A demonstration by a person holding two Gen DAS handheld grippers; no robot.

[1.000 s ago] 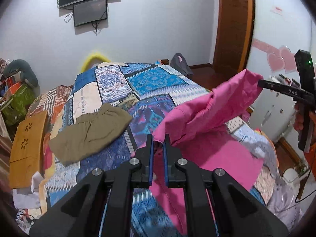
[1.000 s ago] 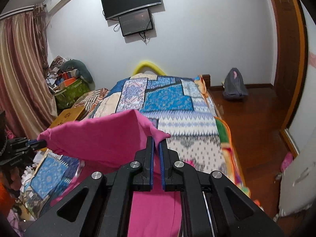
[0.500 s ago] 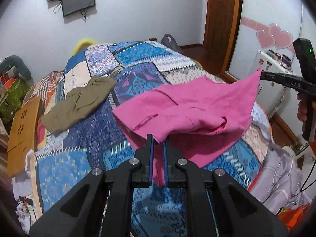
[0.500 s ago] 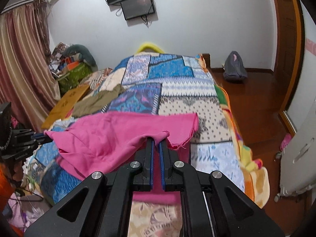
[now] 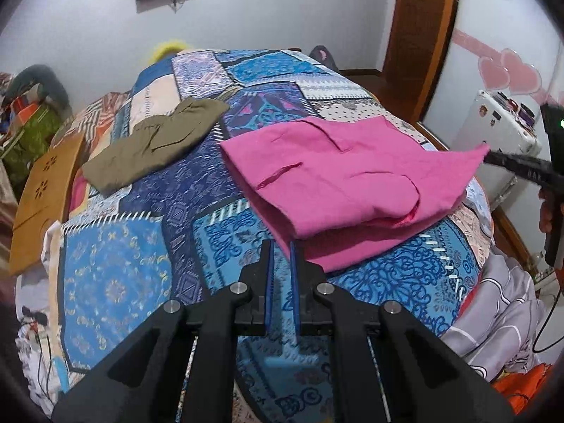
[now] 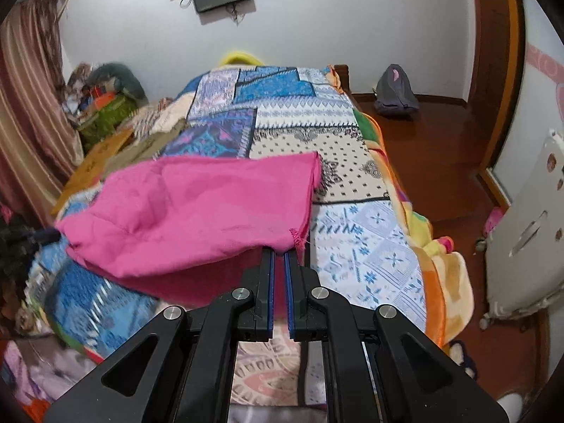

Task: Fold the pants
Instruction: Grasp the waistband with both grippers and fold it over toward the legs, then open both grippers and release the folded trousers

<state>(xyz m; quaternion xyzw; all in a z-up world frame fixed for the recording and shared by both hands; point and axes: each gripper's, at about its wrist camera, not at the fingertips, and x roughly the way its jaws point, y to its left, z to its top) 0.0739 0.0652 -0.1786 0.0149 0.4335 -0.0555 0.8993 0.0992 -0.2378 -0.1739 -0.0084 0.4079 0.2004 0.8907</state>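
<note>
The pink pants [image 5: 338,183] lie folded over on the patchwork bedspread [image 5: 148,257], near the bed's front edge. My left gripper [image 5: 280,243] is shut on the pants' near left corner, low over the bed. My right gripper [image 6: 278,252] is shut on the pants' near right corner [image 6: 292,239], and it shows at the right of the left wrist view [image 5: 493,157] pinching that corner. In the right wrist view the pink pants [image 6: 197,211] spread to the left, and the left gripper [image 6: 46,236] shows blurred at their far corner.
Olive shorts [image 5: 155,144] lie on the bed further back left. A wooden board [image 5: 46,194] leans at the bed's left side. A white appliance [image 6: 521,239] stands right of the bed, a grey backpack [image 6: 394,91] on the wooden floor.
Both grippers have moved down and toward the bed's front edge. The pants, held up in the air a second ago, have come down folded over onto the bedspread.
</note>
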